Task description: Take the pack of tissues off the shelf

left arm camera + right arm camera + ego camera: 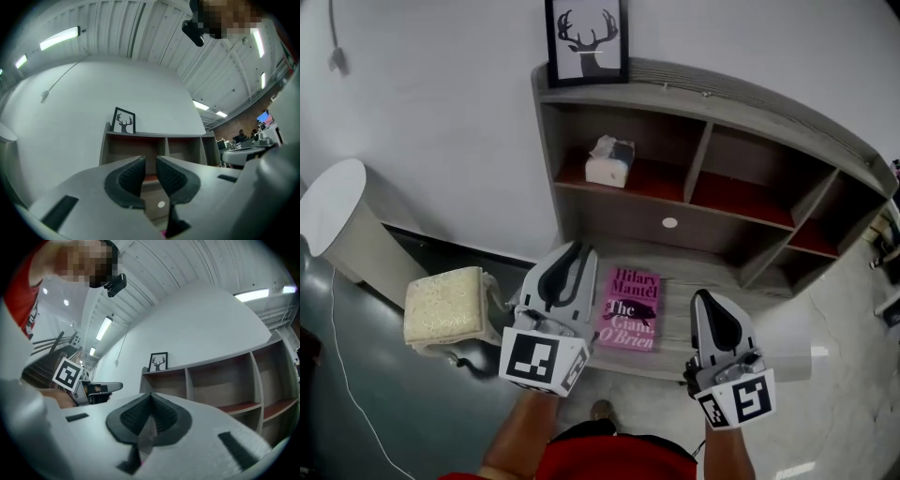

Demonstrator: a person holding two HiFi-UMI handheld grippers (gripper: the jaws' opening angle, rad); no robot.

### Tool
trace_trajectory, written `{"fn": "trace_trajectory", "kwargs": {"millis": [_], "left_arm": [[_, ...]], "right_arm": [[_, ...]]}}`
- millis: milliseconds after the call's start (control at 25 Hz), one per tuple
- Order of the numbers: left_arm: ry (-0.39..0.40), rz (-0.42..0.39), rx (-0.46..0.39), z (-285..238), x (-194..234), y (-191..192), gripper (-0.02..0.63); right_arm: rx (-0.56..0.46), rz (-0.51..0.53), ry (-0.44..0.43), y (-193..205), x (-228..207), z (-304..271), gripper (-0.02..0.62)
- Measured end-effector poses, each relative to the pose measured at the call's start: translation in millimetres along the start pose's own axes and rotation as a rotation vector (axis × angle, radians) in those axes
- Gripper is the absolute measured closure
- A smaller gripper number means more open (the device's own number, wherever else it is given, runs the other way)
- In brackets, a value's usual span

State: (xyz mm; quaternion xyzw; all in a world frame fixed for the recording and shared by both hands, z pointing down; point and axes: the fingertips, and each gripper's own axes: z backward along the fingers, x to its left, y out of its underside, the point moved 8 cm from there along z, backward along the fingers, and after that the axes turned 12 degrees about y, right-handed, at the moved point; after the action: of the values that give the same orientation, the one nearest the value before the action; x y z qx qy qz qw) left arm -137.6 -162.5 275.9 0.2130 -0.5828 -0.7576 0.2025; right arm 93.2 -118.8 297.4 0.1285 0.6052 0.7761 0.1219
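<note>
Grippers are held low before the shelf (741, 234): the left gripper (577, 249) has its fingers (129, 180) a narrow gap apart with nothing between them, and the right gripper (705, 298) has its fingers (136, 416) closed tip to tip, also empty. Between them a pink book (630, 309) lies flat on the lowest board. Farther up, the pack of tissues (610, 161) sits in the upper left compartment, well apart from both grippers, below a framed deer picture (587, 39).

Tissue pack (609, 161) in the open-fronted upper left compartment of the shelf (675, 92), bare floor beside it, upright divider (701, 150) to its right
</note>
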Motion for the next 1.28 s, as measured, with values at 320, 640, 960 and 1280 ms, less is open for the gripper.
{"fn": "trace_trajectory", "kwargs": {"millis": [320,640,960,1280], "left_arm": [[0.036,0.009,0.057,-77,52,31,0.334],[-0.050,0.030,0.173,-143,87,63,0.208],[-0.121,0.052,0.272,-193,109,89,0.163],[-0.169,0.060,0.410,-221,122,113,0.149]], "right_arm": [[0.020,0.013,0.014,14,-18,-62,0.591],[0.013,0.007,-0.029,27,-54,-95,0.591],[0.023,0.006,-0.062,39,-84,-118,0.591],[0.037,0.004,-0.081,47,-99,-130,0.591]]}}
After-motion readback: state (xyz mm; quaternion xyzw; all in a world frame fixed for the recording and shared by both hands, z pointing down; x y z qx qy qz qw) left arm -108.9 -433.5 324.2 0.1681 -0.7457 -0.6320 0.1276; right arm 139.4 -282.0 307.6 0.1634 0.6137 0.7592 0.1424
